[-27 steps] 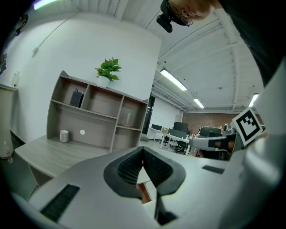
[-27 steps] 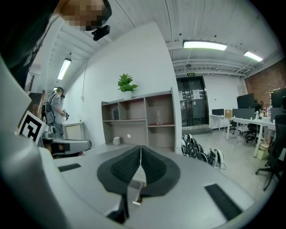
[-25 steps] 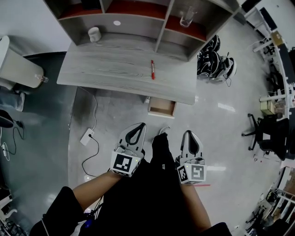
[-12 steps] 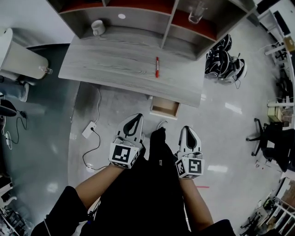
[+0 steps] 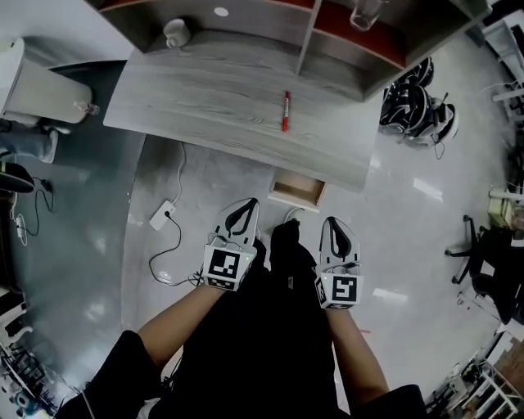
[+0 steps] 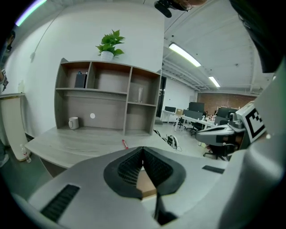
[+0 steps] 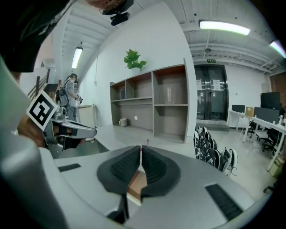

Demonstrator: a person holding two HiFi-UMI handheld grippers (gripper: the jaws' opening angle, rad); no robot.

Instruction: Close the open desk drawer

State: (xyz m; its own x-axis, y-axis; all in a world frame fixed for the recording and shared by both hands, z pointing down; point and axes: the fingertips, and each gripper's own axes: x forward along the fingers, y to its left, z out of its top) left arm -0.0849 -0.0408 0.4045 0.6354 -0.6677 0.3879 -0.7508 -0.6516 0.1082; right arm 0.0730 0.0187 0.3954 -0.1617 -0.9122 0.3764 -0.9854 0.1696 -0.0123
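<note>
A small wooden drawer (image 5: 298,192) stands pulled out from under the front edge of the grey desk (image 5: 221,110). Through the jaw gaps its light wood shows as the drawer (image 6: 146,184) in the left gripper view and the drawer (image 7: 136,184) in the right gripper view. My left gripper (image 5: 247,205) is shut and empty, hanging in front of the desk, left of the drawer. On the drawer's near right my right gripper (image 5: 332,223) is shut and empty too. Both point toward the desk, a short way from the drawer.
A red pen (image 5: 285,110) lies on the desk top. A white mug (image 5: 174,33) and a glass (image 5: 364,12) stand in the shelf unit behind. A power strip (image 5: 161,214) with cable lies on the floor at left. Helmets (image 5: 417,110) sit by the desk's right end.
Both grippers have sunk lower and moved closer to the desk and drawer. Their jaws stay shut.
</note>
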